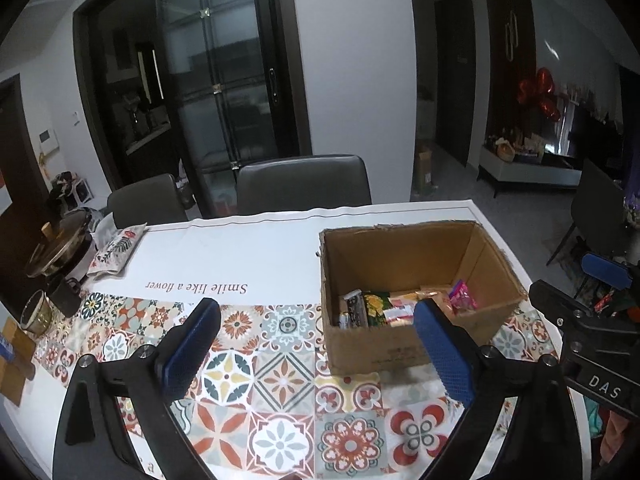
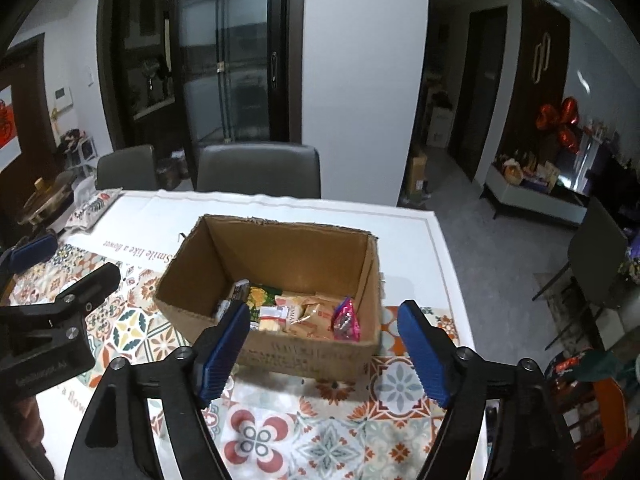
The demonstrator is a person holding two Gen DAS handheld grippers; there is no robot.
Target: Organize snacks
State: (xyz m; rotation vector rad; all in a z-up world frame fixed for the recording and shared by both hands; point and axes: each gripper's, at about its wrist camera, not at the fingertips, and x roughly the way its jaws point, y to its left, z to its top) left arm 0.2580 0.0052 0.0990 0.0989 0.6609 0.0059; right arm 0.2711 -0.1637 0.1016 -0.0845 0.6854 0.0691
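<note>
A brown cardboard box (image 2: 280, 320) sits on the tiled tablecloth (image 2: 260, 440). Snack packs (image 2: 304, 314) lie inside on its bottom. The left gripper (image 1: 316, 344) and right gripper (image 2: 322, 344) are both wide apart, holding nothing.

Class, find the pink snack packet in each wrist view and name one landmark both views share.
Left wrist: pink snack packet right of centre, inside the cardboard box, at its right end.
Right wrist: packet near centre, same end.
Shared landmark: grey chair behind the table.
</note>
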